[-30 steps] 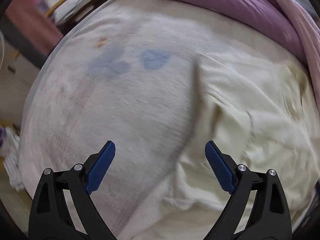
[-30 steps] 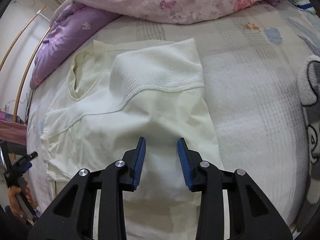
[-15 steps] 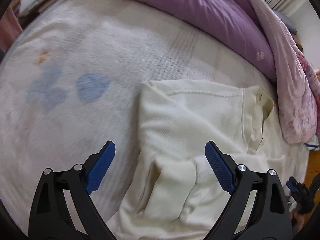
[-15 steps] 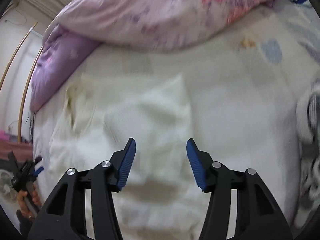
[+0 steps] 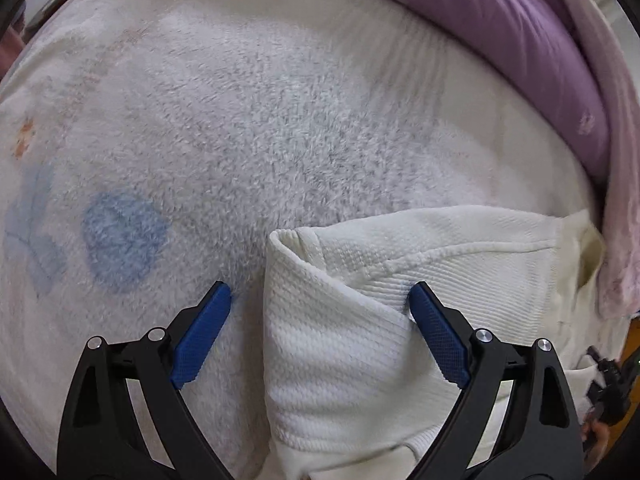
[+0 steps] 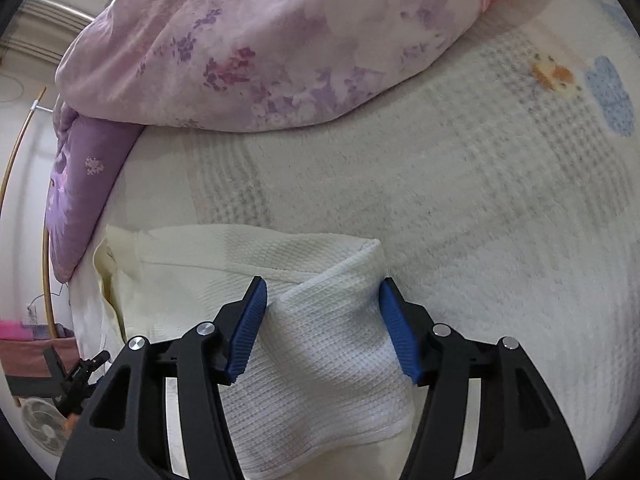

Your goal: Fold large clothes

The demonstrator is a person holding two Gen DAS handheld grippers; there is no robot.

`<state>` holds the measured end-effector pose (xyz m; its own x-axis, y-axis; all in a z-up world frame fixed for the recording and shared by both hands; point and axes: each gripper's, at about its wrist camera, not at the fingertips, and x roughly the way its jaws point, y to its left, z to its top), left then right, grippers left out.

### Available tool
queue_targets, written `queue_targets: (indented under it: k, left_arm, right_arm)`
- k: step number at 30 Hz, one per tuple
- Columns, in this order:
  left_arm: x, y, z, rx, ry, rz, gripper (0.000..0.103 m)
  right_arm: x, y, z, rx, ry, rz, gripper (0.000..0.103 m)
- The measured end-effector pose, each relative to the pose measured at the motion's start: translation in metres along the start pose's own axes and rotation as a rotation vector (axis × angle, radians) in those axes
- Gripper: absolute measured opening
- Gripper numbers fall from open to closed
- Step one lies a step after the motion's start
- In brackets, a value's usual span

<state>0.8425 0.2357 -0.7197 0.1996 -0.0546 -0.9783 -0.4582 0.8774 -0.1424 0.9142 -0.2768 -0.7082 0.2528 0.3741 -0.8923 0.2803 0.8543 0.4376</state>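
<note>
Bed blanket [image 5: 280, 128]: white fleece with a blue patch ahead-left of the left jaws; we see it fill the ground beyond both pairs of jaws.

Quilt [image 6: 280, 40]: floral pink shows only in the right wrist view, far ahead of the jaws; we see its purple side in both views.

Garment [image 5: 344, 340]: cream waffle-knit, its folded corner lying between the spread jaws of the left gripper [image 5: 320, 300]. In the right view the other corner [image 6: 332, 320] sits between the parted jaws of the right gripper [image 6: 320, 292].

Fan [image 6: 44, 424]: right view only, low left.

Writing: we read none.
</note>
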Motion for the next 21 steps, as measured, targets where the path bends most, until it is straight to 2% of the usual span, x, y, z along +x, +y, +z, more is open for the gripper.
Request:
queue_targets:
  k: [1,3,5,6,10,13,16,21]
  left_arm:
    - [-0.003,-0.007,0.000,0.039,-0.026,0.034,0.054]
    - [-0.010,-0.018,-0.002,0.083,-0.046,-0.023,0.014]
    - [-0.023,-0.031,-0.008,0.128,-0.080,-0.016,0.014]
    - [-0.030,-0.036,-0.012,0.152,-0.105,-0.010,0.013]
    - [-0.076,-0.039,-0.030,0.171,-0.199,-0.080,0.013]
    - [-0.119,-0.034,-0.057,0.203,-0.262,-0.135,0.013]
    - [-0.154,-0.022,-0.084,0.213,-0.292,-0.167,0.013]
    - [-0.206,0.026,-0.132,0.193,-0.306,-0.202,0.013]
  right_arm:
    - [-0.001,0.001,-0.001,-0.016,-0.006,-0.009,0.051]
    - [-0.002,0.002,-0.004,-0.059,-0.010,-0.042,0.026]
    - [-0.008,0.001,-0.010,-0.090,-0.024,-0.036,0.011]
    - [-0.014,-0.001,-0.013,-0.095,-0.035,-0.025,0.008]
    - [-0.058,-0.003,-0.031,-0.127,-0.118,0.029,0.006]
    - [-0.102,-0.001,-0.049,-0.166,-0.182,0.070,0.006]
    - [-0.141,0.007,-0.076,-0.207,-0.230,0.080,0.006]
    - [-0.205,0.007,-0.145,-0.235,-0.278,0.083,0.006]
